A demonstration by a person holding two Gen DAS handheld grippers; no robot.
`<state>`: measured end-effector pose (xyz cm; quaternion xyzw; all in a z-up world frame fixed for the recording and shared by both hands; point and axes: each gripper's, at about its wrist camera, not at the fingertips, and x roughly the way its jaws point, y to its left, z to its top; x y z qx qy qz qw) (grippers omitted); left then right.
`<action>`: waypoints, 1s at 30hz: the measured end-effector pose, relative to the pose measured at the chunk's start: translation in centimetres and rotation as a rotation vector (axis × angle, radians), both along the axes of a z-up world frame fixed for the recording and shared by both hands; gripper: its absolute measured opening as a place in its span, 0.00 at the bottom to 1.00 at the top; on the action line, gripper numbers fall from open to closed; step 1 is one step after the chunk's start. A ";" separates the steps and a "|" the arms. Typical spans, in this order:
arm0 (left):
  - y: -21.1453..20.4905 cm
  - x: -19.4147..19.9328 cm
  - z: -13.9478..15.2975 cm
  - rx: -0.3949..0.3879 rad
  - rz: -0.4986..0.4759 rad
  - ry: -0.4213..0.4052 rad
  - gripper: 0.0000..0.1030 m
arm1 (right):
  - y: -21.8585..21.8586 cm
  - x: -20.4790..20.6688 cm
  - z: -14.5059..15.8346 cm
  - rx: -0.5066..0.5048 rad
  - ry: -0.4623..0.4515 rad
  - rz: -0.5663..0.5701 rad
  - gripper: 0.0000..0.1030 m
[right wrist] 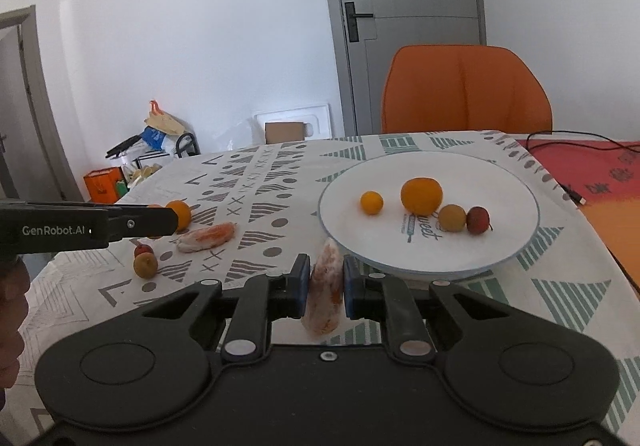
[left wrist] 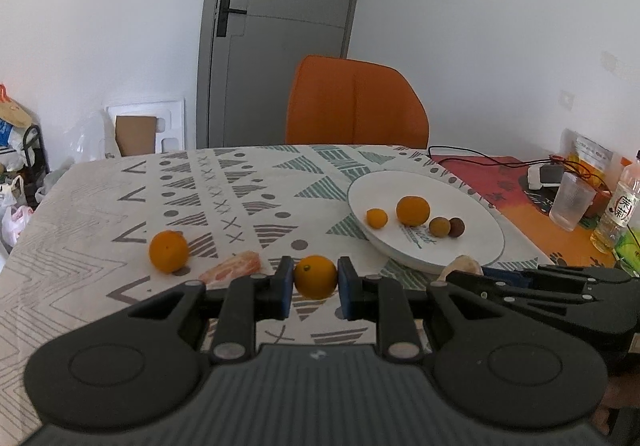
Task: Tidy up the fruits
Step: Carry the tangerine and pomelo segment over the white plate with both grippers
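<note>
My left gripper is shut on a small orange just above the patterned tablecloth. My right gripper is shut on a peeled citrus segment near the front rim of the white plate. The plate holds a small orange, a big orange, a tan fruit and a red fruit. On the cloth lie another orange, a second peeled segment, a tan fruit and a small red one.
An orange chair stands behind the table. At the right of the left wrist view are a plastic cup, a bottle, a black cable and a red mat. Bags and boxes sit on the floor at left.
</note>
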<state>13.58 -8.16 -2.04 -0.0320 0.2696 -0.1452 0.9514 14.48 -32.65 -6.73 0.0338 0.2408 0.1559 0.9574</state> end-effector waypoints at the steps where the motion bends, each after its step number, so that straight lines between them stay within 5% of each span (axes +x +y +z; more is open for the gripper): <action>1: -0.1 0.1 0.0 0.001 -0.001 -0.002 0.21 | -0.1 0.0 0.0 0.002 -0.001 0.000 0.15; 30: -6.1 5.2 1.1 0.039 -0.144 -0.055 0.21 | -5.9 3.2 2.2 0.074 -0.062 -0.133 0.14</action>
